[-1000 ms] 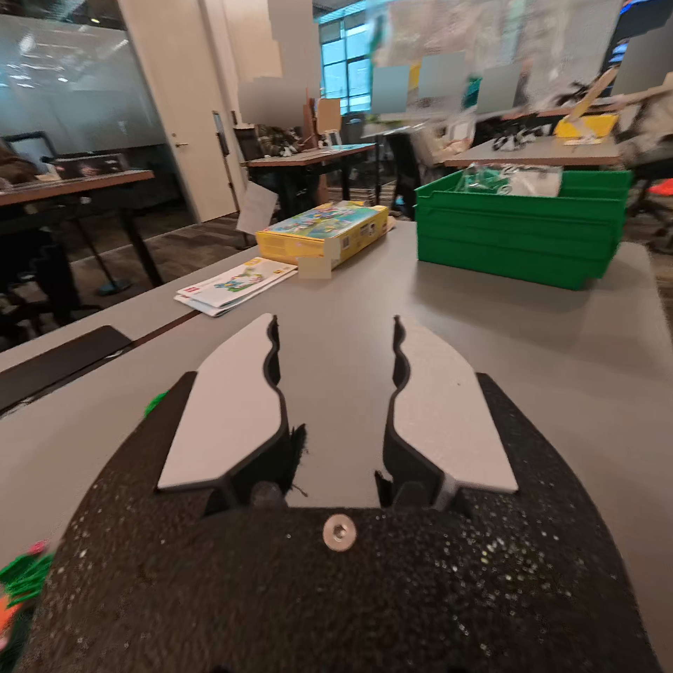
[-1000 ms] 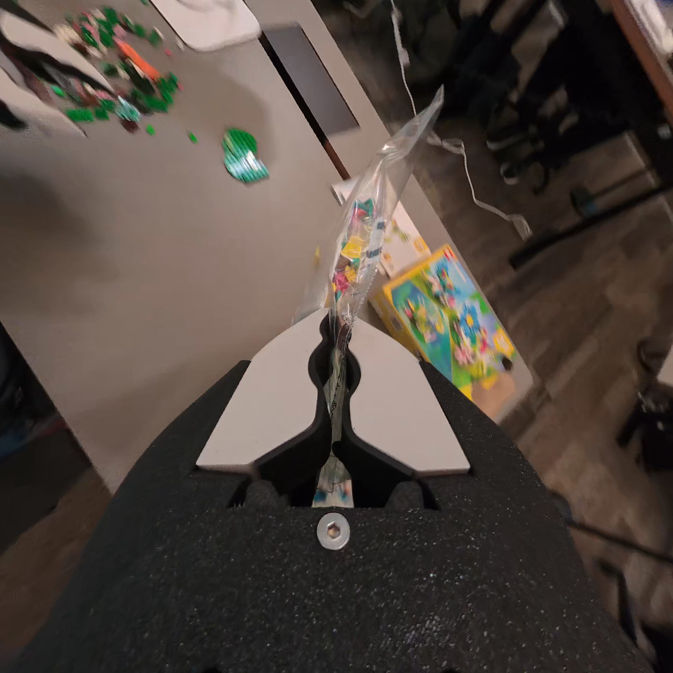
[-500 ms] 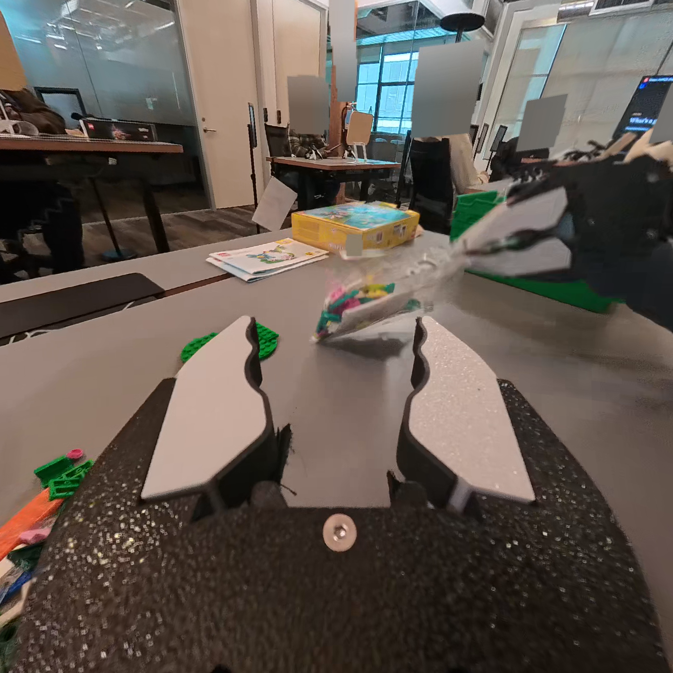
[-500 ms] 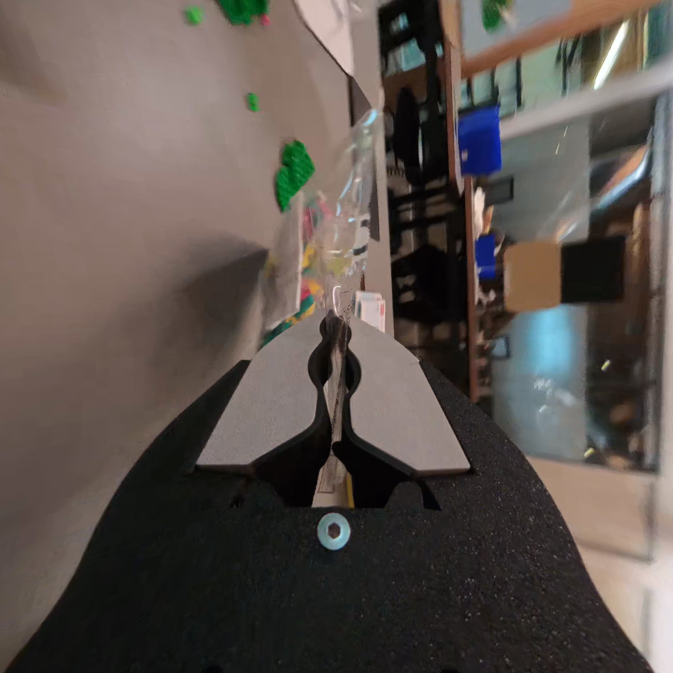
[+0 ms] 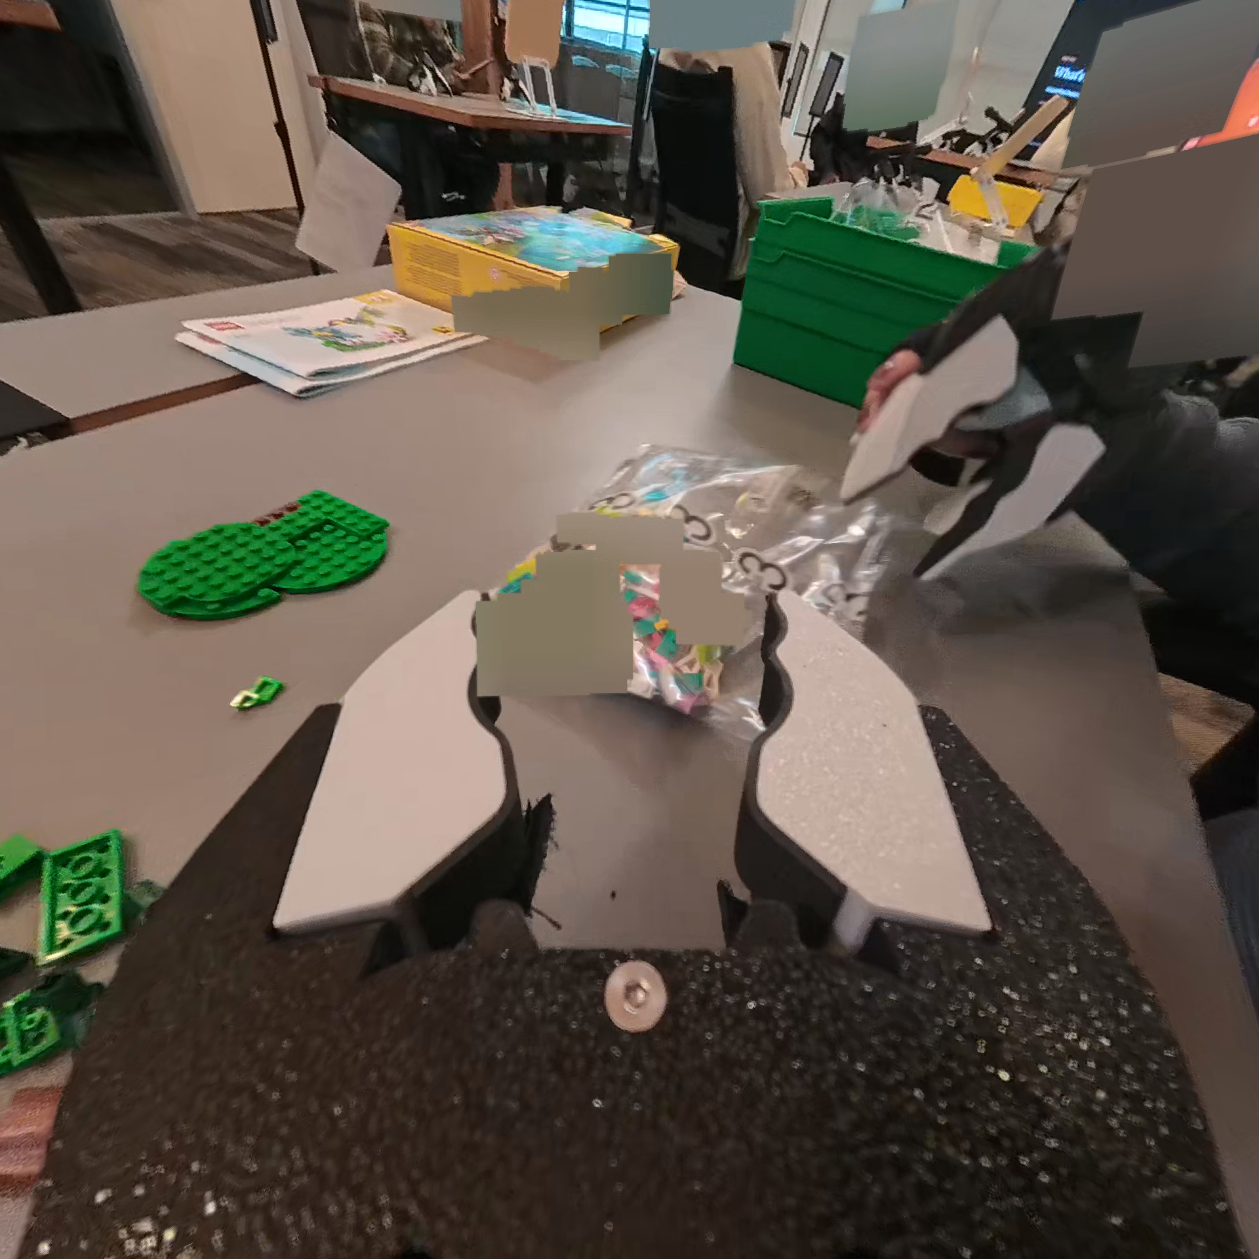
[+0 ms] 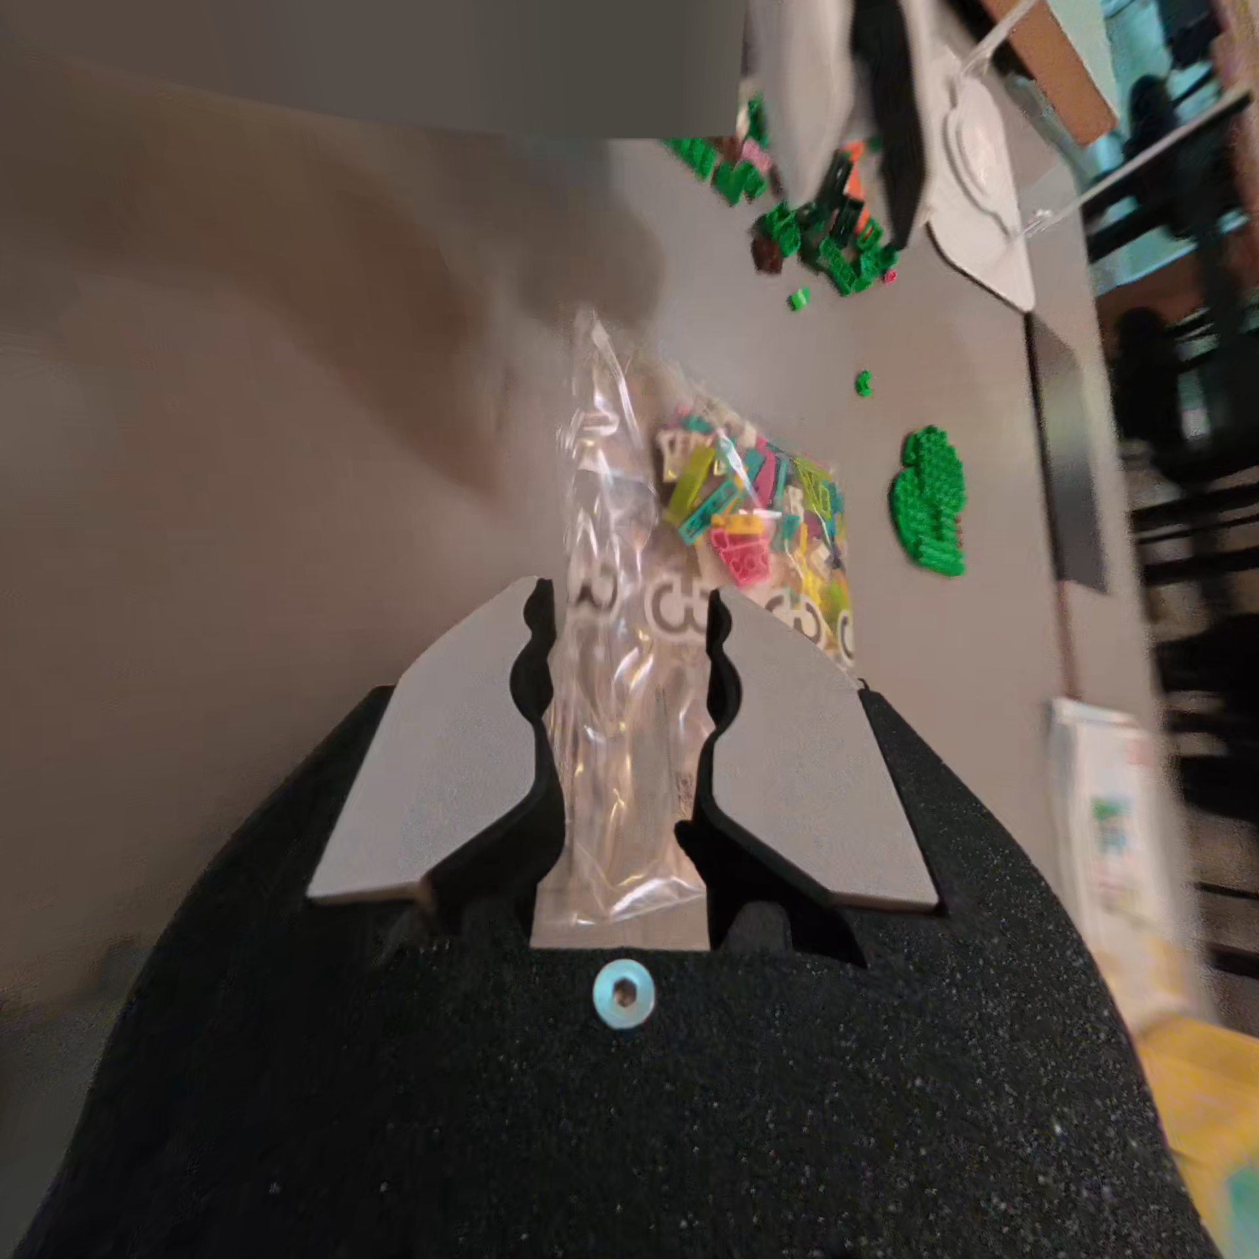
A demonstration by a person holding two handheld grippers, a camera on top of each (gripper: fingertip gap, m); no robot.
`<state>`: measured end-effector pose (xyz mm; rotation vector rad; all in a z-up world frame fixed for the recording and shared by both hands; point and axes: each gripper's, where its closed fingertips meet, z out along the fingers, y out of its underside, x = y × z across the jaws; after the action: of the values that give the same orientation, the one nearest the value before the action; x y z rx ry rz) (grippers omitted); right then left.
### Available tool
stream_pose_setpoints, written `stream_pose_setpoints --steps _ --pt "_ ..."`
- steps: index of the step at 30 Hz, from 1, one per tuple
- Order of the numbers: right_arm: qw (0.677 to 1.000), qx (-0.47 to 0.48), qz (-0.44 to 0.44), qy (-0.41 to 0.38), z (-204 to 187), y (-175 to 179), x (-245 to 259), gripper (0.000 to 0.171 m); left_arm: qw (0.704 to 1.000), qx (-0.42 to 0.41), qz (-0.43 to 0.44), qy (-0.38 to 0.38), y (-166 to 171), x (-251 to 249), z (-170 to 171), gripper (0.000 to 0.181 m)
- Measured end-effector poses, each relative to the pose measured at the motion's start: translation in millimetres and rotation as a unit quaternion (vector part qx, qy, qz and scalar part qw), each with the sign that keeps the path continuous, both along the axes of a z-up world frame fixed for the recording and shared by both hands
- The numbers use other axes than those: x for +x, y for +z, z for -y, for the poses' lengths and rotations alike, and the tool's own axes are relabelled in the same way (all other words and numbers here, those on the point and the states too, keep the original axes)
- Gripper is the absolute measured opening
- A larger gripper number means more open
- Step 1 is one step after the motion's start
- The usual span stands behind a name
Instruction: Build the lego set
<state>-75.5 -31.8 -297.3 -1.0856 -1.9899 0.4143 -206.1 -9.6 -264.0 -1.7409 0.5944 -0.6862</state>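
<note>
Table (image 5: 409, 443): grey, carrying everything below.
Green bins (image 5: 845, 300): stacked at the far right.
Box (image 5: 518, 259): yellow, far edge, beside the booklets (image 5: 320, 340).
Left gripper (image 5: 627, 613): wide apart, empty, low over the table just behind the bag.
Right gripper (image 6: 630, 593): parted, bag's clear end lying loose between the fingers.
Bag of bricks (image 5: 681, 579): flat on the table between both grippers.
Green baseplate (image 5: 259, 555): left of the bag, apart.
Loose green pieces (image 5: 75, 892): near left.
</note>
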Motion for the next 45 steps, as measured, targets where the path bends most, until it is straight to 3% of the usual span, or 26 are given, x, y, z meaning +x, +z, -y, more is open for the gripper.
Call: stream_pose_setpoints --steps 5,7,13,20,25,29,34,39,45 --pt "0.977 -0.211 -0.041 -0.015 -19 30 22 0.049 0.999 -0.026 -0.003 -0.024 -9 6 4 0.070" --pt "0.967 -0.242 -0.074 -0.029 -37 39 26 0.050 0.999 -0.032 -0.013 -0.027 -13 8 4 0.070" --pt "0.933 -0.158 -0.274 -0.171 -124 47 28 0.049 0.998 -0.047 -0.022 -0.036 -22 15 6 0.069" --pt "0.900 -0.108 -0.346 -0.243 -147 42 42 0.032 0.997 -0.056 -0.034 -0.030 -31 15 4 0.068" --pt "0.900 -0.138 -0.315 -0.267 -154 31 42 0.031 0.997 -0.069 -0.011 -0.034 -31 16 4 0.066" --pt "0.908 -0.236 -0.205 -0.278 -146 12 44 0.034 0.995 -0.091 0.004 -0.034 -32 17 4 0.066" --pt "0.858 -0.369 -0.067 -0.351 -147 -27 59 0.056 0.977 -0.185 0.102 0.025 -40 8 -9 0.056" --pt "0.806 -0.497 -0.030 -0.320 -120 -27 55 0.050 0.952 -0.256 0.165 0.022 -44 13 -7 0.058" --pt "0.798 -0.517 0.032 -0.308 -99 -39 51 0.045 0.953 -0.266 0.146 0.003 -48 26 -1 0.058"
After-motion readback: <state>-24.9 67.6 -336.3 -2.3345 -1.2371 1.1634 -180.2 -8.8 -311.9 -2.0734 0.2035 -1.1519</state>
